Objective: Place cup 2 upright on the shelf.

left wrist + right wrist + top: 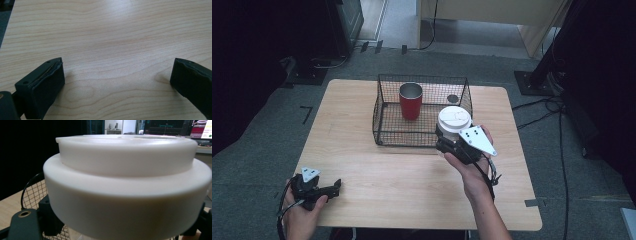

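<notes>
1. Right hand-held gripper [451, 136]: clamped on a white-lidded cup [454, 120], held upright, long axis vertical, lid facing up.
2. Cup position: raised at the near right corner of the black wire basket [384, 131], right by its rim; whether touching the wire, cannot tell.
3. Right gripper view: white lid [126, 182] close up, basket mesh behind at lower left.
4. Inside the basket: a red tumbler [411, 101] with a metal rim, upright, open mouth up, near the back middle.
5. Left hand-held gripper [331, 188]: at the near left edge of the wooden table [362, 165], jaws spread wide apart, nothing between them but bare wood grain.
6. Left gripper well apart from basket and cup.
</notes>
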Tool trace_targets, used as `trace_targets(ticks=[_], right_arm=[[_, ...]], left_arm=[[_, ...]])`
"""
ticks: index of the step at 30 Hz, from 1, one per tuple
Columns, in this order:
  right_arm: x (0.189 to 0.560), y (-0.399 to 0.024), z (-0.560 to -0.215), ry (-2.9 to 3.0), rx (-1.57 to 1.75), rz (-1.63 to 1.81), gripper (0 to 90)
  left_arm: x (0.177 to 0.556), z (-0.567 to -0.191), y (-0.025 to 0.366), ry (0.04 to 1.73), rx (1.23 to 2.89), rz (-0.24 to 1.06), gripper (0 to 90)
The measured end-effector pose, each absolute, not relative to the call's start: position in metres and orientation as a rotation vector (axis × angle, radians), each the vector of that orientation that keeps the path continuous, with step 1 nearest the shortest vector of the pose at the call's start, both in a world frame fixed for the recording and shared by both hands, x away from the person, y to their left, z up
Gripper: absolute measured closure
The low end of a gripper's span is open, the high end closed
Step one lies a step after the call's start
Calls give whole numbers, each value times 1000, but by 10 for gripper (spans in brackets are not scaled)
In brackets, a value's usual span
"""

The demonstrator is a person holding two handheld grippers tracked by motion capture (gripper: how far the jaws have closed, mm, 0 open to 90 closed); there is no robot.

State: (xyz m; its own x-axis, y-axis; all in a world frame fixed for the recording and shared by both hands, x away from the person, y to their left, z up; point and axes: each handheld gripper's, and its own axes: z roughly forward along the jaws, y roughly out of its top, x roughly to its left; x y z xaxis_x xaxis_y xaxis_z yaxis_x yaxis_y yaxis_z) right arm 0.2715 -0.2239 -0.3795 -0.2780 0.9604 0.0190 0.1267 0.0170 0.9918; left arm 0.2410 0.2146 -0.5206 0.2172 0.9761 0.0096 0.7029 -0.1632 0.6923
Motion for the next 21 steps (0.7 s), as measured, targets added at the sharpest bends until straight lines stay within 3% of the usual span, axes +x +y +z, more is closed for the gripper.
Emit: trace_targets(ticks=[21], right_arm=[[303, -217, -364, 1413, 1168, 1423, 162]], left_arm=[[241, -521, 215, 1546, 1935, 634, 0]])
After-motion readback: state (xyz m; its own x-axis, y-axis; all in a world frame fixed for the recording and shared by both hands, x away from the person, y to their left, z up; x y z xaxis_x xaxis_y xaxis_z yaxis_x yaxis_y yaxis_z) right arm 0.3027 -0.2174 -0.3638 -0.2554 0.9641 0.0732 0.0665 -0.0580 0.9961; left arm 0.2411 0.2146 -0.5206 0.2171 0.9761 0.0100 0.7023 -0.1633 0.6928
